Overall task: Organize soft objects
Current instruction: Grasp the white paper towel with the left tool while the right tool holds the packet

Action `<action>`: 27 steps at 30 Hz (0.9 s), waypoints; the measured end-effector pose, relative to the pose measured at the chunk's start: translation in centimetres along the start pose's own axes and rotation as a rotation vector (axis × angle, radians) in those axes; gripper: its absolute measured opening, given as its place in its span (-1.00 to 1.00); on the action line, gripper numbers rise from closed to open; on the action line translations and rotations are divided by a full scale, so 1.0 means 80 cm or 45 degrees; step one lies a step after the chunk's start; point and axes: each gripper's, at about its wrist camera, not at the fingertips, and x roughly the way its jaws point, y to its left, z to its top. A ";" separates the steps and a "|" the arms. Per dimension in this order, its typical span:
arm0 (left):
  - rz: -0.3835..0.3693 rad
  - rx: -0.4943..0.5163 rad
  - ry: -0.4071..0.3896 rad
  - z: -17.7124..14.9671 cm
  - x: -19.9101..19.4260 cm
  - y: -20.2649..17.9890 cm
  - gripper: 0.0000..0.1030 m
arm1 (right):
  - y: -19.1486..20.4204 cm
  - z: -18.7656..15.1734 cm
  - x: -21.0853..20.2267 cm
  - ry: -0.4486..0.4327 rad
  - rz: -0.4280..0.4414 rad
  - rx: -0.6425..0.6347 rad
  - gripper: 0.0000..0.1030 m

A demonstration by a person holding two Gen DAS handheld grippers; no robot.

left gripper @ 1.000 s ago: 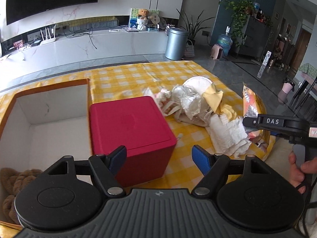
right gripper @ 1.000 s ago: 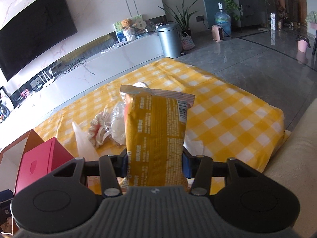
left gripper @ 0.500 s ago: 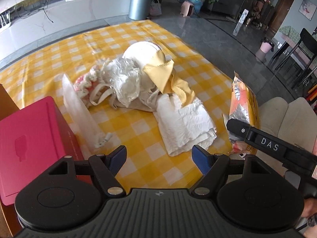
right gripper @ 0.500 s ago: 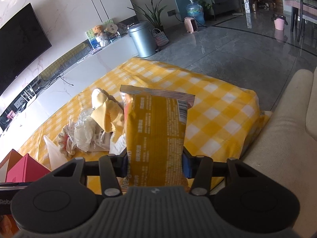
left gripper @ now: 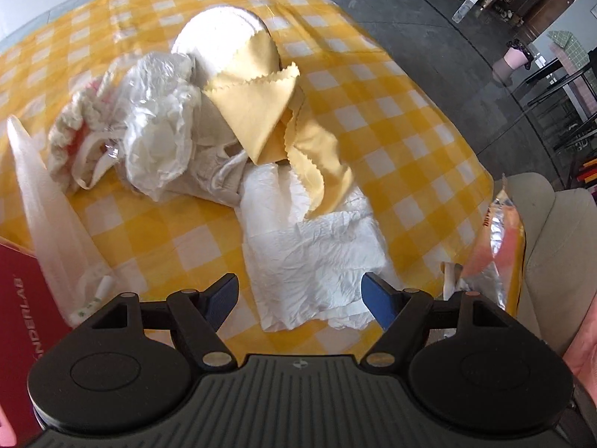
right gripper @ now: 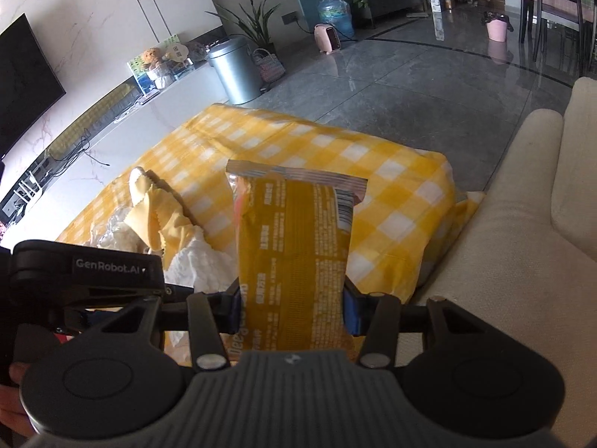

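My left gripper hangs open just above a crumpled white paper towel on the yellow checked tablecloth. Nothing sits between its blue fingers. Behind the towel lies a pile: a yellow cloth, a white round pad, a crinkled clear plastic bag and a pink-and-cream knitted piece. My right gripper is shut on an orange snack packet, held upright. The same packet shows at the right edge of the left wrist view.
A red box stands at the left edge, with a long clear plastic sleeve beside it. A beige sofa lies right of the table. The left gripper's body fills the lower left of the right wrist view.
My left gripper swung right from the red box and the cardboard box and tipped down over the white paper towel. The right gripper shifted a little with the packet still gripped.
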 end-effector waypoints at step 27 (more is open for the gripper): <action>0.007 0.021 0.005 -0.034 -0.052 0.026 -0.69 | -0.010 -0.003 0.022 0.064 -0.010 0.022 -0.04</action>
